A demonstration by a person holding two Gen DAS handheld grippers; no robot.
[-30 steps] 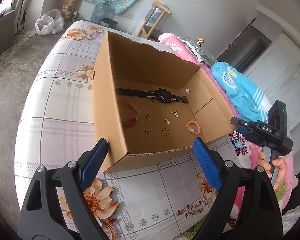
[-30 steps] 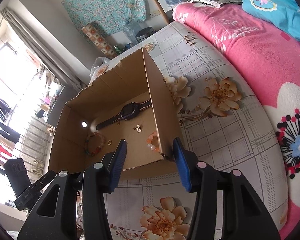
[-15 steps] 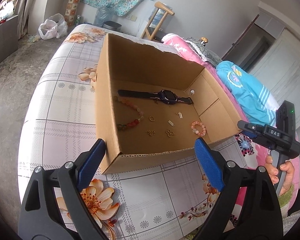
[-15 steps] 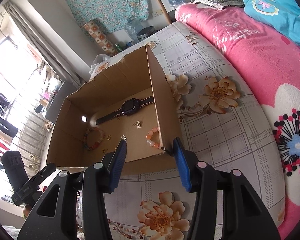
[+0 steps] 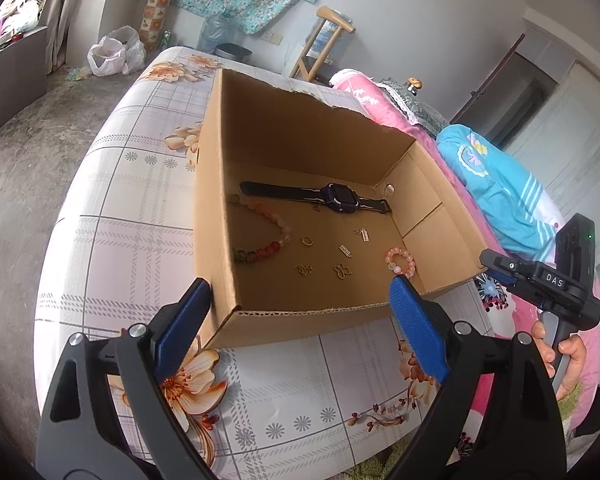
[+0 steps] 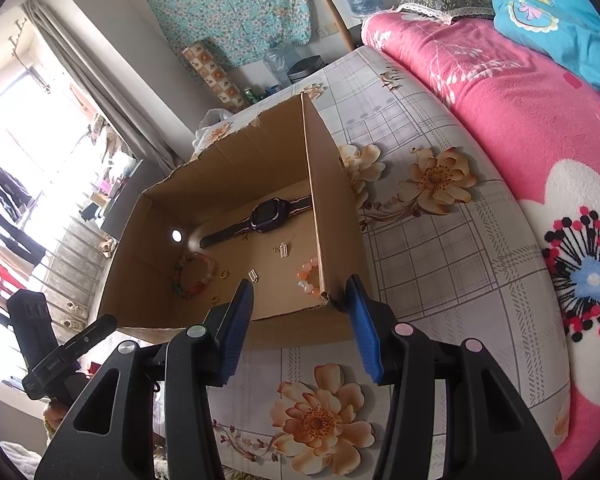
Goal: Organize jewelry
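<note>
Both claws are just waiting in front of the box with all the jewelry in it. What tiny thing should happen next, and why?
Probably the right claw should dip over the cardboard box's front rim toward the small pink bead bracelet. Both claws are open and empty, and that bracelet lies nearest the right claw, in the box's near corner, clear of the watch and the small gold charms.

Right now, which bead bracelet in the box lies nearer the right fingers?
The small pink bracelet, tucked against the box's right wall; the longer multicoloured one lies by the left wall.
</note>
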